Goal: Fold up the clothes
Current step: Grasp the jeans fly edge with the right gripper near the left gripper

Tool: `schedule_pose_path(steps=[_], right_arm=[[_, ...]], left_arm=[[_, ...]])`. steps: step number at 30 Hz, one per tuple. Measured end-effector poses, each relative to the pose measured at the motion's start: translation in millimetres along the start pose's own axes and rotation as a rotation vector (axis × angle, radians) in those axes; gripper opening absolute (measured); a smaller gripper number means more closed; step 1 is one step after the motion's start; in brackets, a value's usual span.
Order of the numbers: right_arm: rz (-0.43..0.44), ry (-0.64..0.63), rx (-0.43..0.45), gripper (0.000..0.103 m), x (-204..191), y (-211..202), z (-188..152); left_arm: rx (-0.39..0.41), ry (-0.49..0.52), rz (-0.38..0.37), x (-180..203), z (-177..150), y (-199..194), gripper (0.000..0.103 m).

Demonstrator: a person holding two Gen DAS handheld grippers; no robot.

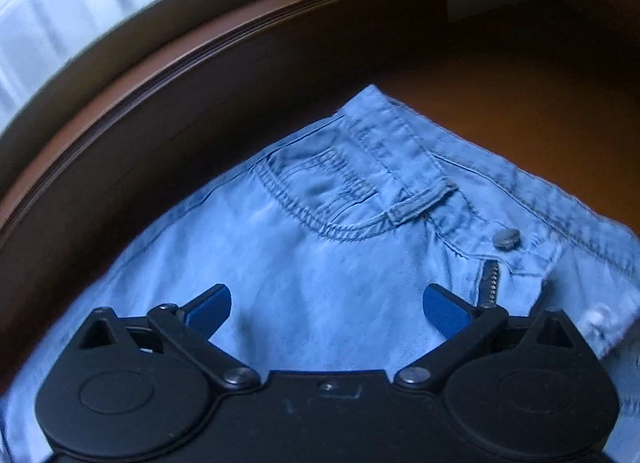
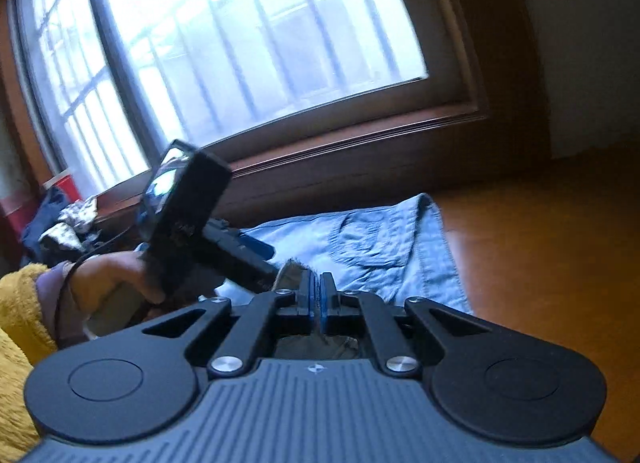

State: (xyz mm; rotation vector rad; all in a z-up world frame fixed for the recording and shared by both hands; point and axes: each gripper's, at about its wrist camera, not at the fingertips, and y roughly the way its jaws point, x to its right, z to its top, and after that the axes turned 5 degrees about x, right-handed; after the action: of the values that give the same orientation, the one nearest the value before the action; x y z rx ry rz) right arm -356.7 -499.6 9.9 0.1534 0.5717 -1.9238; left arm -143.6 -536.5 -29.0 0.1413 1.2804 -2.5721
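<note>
Lt blue denim jeans (image 1: 328, 263), orange-brown floor (image 1: 520, 103), yellow fleece sleeve (image 2: 18, 303), black tool w/ blue pads (image 1: 208, 309).

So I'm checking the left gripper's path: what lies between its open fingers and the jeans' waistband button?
Only bare denim of the jeans lies between the left gripper and the button, beside the zipper, in the left wrist view.
</note>
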Motion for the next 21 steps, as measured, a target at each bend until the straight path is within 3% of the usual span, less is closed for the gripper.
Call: schedule_pose_path(steps=[5,9,11,14,21], right_arm=[[-0.054,0.072,0.022,0.009,21,21,10],[0.008,0.074,-0.093,0.009,25,60,12],[0.031,0.057,-0.187,0.009,20,80,9],[-0.013,0.0,-0.314,0.009,15,102,-4],[-0.029,0.04,-0.331,0.006,31,99,-1]], left_arm=[[0.022,-0.051,-0.131,-26,-18,-17,0.103],[0.025,-0.193,-0.195,-52,-25,-24,0.103],[0.036,-0.225,-0.186,-58,-26,-29,0.103],[0.051,-0.254,-0.171,-67,-29,-34,0.103],[0.009,-0.177,-0.11,-62,-41,-19,0.103]])
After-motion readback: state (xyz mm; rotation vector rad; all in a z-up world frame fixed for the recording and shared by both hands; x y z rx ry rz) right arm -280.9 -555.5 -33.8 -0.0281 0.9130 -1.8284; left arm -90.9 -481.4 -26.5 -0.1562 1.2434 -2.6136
